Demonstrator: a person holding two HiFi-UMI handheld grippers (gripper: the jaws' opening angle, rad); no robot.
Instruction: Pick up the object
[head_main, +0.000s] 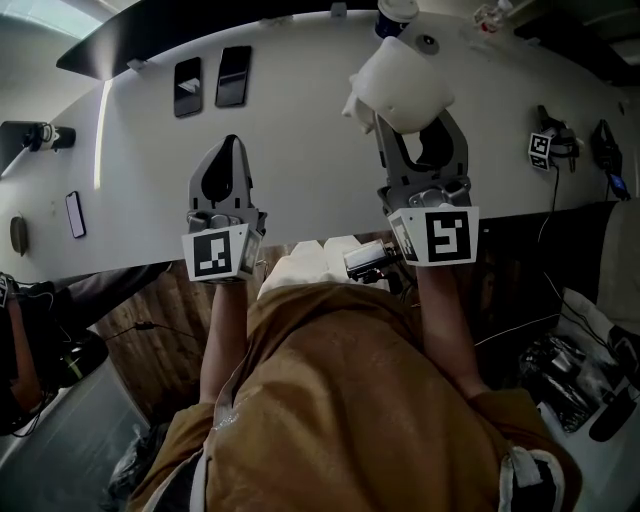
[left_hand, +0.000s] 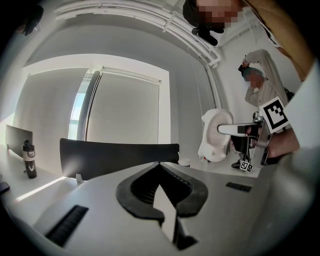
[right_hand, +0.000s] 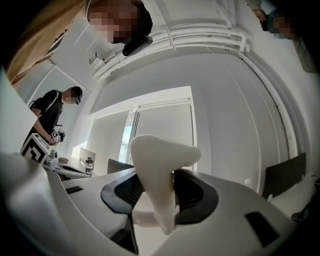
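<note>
The object (head_main: 400, 85) is a smooth white moulded piece, wide at the top and narrowing below. My right gripper (head_main: 421, 122) is shut on it and holds it above the white table (head_main: 300, 170). In the right gripper view the white object (right_hand: 160, 170) stands between the black pads (right_hand: 197, 192) and hides the gap between them. The left gripper view shows the object (left_hand: 214, 135) off to the right, with the right gripper (left_hand: 239, 130) on it. My left gripper (head_main: 231, 150) hovers over the table to the left, shut with nothing in it (left_hand: 165, 195).
Two dark phones (head_main: 187, 87) (head_main: 233, 76) lie at the table's far side, and a third (head_main: 75, 214) lies at its left end. A marker stand (head_main: 541, 148) sits to the right, and a cup (head_main: 395, 15) stands at the far edge. A black chair back (left_hand: 117, 157) and a bottle (left_hand: 30, 160) stand beyond. People stand nearby.
</note>
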